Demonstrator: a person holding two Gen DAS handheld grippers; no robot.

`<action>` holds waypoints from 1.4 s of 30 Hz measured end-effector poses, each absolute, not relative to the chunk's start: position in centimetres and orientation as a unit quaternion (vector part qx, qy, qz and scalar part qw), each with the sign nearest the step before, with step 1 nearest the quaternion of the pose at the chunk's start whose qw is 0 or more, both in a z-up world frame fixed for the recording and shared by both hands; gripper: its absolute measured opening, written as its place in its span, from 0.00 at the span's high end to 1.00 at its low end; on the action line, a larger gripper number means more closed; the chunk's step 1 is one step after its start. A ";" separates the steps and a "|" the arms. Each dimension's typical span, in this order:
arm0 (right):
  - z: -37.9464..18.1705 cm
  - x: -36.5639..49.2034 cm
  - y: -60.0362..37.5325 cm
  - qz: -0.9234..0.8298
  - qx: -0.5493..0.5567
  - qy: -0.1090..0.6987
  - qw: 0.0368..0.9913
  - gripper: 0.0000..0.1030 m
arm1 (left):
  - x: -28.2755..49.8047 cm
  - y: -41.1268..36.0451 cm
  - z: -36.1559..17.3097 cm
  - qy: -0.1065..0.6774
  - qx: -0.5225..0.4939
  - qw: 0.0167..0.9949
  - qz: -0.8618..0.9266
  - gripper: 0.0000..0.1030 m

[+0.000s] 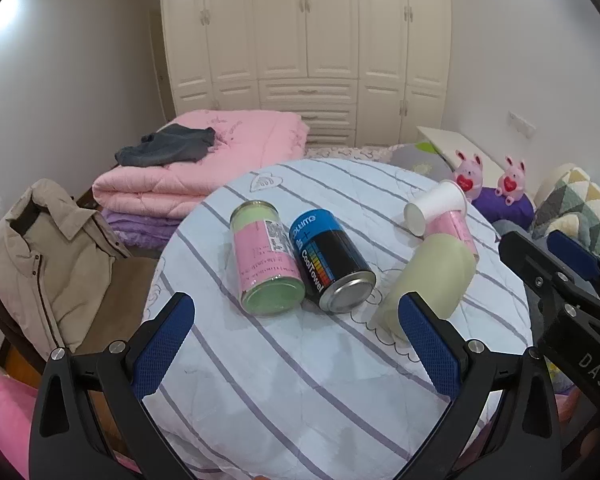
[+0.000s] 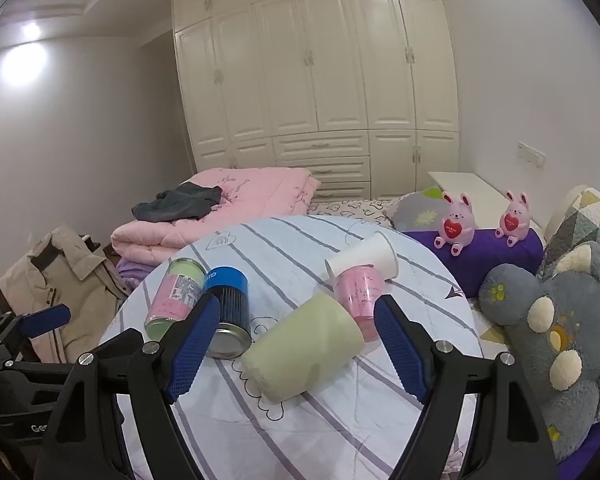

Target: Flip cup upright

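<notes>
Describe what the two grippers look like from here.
Both match: the left gripper and right gripper have black angular plastic frames, silver screw heads and two fingers with blue dimpled pads. White lettering "DAS" marks the right one's body. No cables or sleeves visible.

"CoolTowel" runs up the side of the blue-and-black can [image 1: 332, 260], under a partly legible white brand word on its blue band. "DAS" shows on the right gripper [image 1: 572, 280] body. The pink-labelled jar's [image 1: 266, 260] print is too small to read.
</notes>
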State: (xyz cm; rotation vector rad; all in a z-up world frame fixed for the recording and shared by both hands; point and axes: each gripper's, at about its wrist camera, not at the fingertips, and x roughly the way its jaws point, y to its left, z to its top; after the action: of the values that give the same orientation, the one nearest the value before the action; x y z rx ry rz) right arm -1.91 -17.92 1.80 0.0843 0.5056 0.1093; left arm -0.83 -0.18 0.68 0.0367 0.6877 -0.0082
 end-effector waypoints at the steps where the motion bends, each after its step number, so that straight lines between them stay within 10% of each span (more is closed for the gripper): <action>1: 1.8 -1.9 -17.9 0.054 0.043 0.250 0.966 0.22 | -0.8 -0.2 0.7 0.336 0.019 0.942 -0.002 0.00; 42: 0.2 0.3 -17.3 0.055 0.028 0.296 0.953 0.22 | 1.7 1.2 -1.0 0.356 0.011 0.934 0.006 0.00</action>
State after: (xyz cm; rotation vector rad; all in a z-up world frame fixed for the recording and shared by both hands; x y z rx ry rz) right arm 0.28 -17.34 0.20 0.0561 0.6023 0.1127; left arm 1.73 1.18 -0.96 0.0235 0.7286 0.0127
